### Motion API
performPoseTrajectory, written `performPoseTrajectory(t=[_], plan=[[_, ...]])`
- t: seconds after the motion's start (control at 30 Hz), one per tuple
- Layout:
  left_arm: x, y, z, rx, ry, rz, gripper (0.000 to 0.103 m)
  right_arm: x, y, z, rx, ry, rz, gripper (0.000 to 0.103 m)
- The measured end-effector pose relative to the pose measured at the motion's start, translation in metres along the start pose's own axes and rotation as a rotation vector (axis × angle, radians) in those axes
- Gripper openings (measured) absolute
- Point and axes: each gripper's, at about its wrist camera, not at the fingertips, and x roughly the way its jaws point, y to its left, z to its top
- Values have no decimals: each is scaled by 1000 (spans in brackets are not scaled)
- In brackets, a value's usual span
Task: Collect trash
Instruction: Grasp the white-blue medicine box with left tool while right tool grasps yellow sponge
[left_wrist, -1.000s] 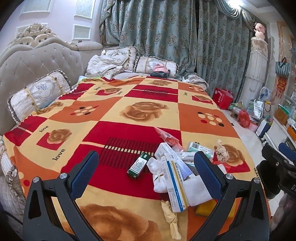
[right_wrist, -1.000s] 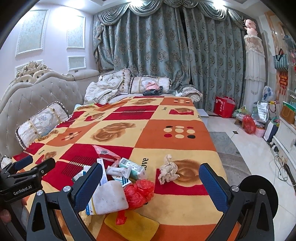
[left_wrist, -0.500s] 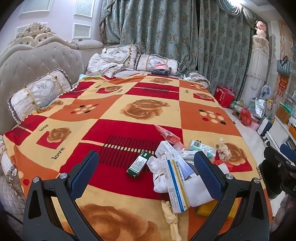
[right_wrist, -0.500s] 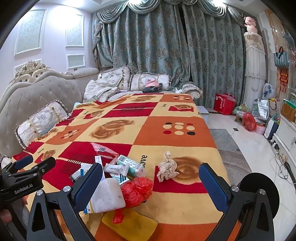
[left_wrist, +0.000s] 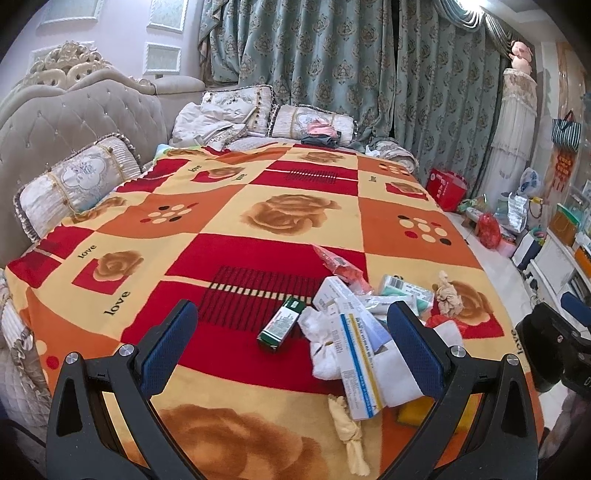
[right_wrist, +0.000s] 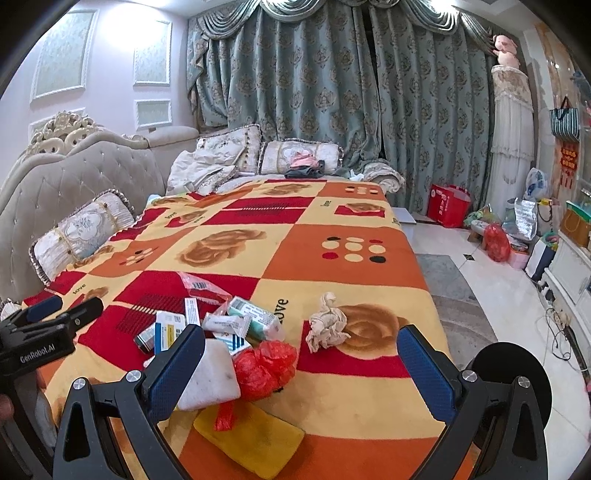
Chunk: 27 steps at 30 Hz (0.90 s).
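Trash lies in a heap on the near end of the patterned bed blanket (left_wrist: 295, 218). In the left wrist view I see a green box (left_wrist: 281, 324), a long white box with a blue stripe (left_wrist: 357, 364), white crumpled tissue (left_wrist: 320, 347) and a twisted beige wrapper (left_wrist: 349, 432). My left gripper (left_wrist: 291, 339) hangs open above the green box, empty. In the right wrist view a red plastic bag (right_wrist: 266, 365), a white pad (right_wrist: 210, 374), a yellow sponge (right_wrist: 251, 437) and a crumpled beige tissue (right_wrist: 327, 326) lie ahead. My right gripper (right_wrist: 301, 363) is open and empty above them.
Pillows (left_wrist: 74, 181) and a tufted headboard (left_wrist: 74, 118) line the left and far side. Curtains (right_wrist: 332, 92) hang behind. The floor at right holds a red bag (right_wrist: 447, 205), a rug (right_wrist: 454, 295) and several bags and boxes (right_wrist: 524, 229).
Both views shifted slightly forward and up over the bed. The trash has not moved and both grippers stay open.
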Motion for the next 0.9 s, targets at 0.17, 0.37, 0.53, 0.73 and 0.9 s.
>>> performPoseTrajectory(t=[0.17, 0.37, 0.53, 0.73, 0.9], plan=[[3, 13, -4, -2, 30, -1, 102, 2, -3, -8, -10, 35, 17, 103], [17, 21, -18, -1, 113, -40, 102, 11, -4, -29, -16, 101, 104, 103], [29, 16, -23, 13, 159, -69, 97, 18, 2, -37, -37, 136, 133, 103], [36, 9, -28, 47, 192, -101, 93, 28, 4, -54, -87, 203, 186, 103], [47, -1, -28, 55, 228, -134, 90, 39, 0, -58, -45, 231, 222, 103]])
